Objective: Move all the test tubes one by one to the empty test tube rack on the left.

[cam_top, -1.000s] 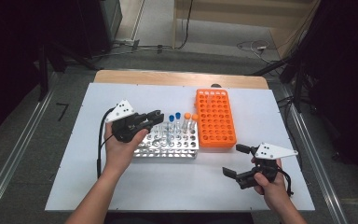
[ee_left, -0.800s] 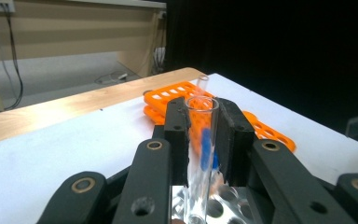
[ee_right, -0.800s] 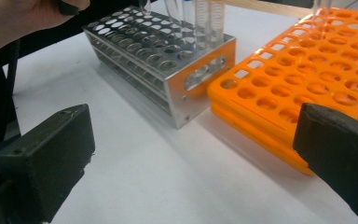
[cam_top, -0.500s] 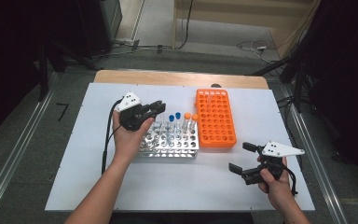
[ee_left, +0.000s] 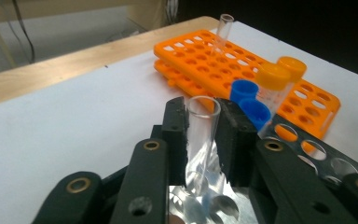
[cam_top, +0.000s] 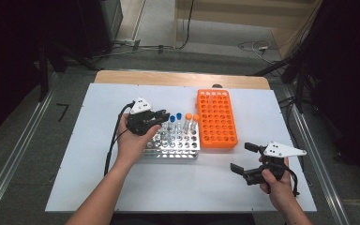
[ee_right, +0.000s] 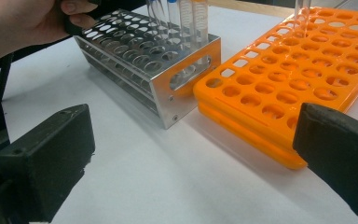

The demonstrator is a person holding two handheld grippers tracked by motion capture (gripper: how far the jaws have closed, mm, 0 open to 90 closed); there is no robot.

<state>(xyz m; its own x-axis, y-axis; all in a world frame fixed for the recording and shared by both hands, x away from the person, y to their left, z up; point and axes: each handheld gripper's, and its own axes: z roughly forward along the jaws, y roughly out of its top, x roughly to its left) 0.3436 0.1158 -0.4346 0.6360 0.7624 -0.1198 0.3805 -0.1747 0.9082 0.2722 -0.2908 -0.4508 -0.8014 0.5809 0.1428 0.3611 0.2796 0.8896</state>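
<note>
The left gripper [ee_left: 200,140] has its two black jaws on either side of a clear open-topped glass tube [ee_left: 200,135], and they have just been easing apart a little with the tube between them; whether the pads press on the glass cannot be told. The tube stands nearly upright, its lower end in a hole of the metal rack [ee_left: 307,154], at the rack's left end as seen from above. Just beside it in the same rack stand two blue-capped tubes [ee_left: 249,100] and two orange-capped tubes [ee_left: 275,81]. Beyond them lies the orange rack [ee_left: 200,58], touching the metal rack's far side, with one clear tube [ee_left: 223,32] standing near its far edge. From above, the left gripper [cam_top: 161,116] hangs over the metal rack [cam_top: 180,147], held in the left hand [cam_top: 133,140].

The right gripper [cam_top: 243,159] has its jaws spread wide with nothing between them. It is low over the white table [cam_top: 98,108], well apart from both racks, held in the right hand [cam_top: 276,185] and facing the near corner of the orange rack [ee_right: 279,84]
</note>
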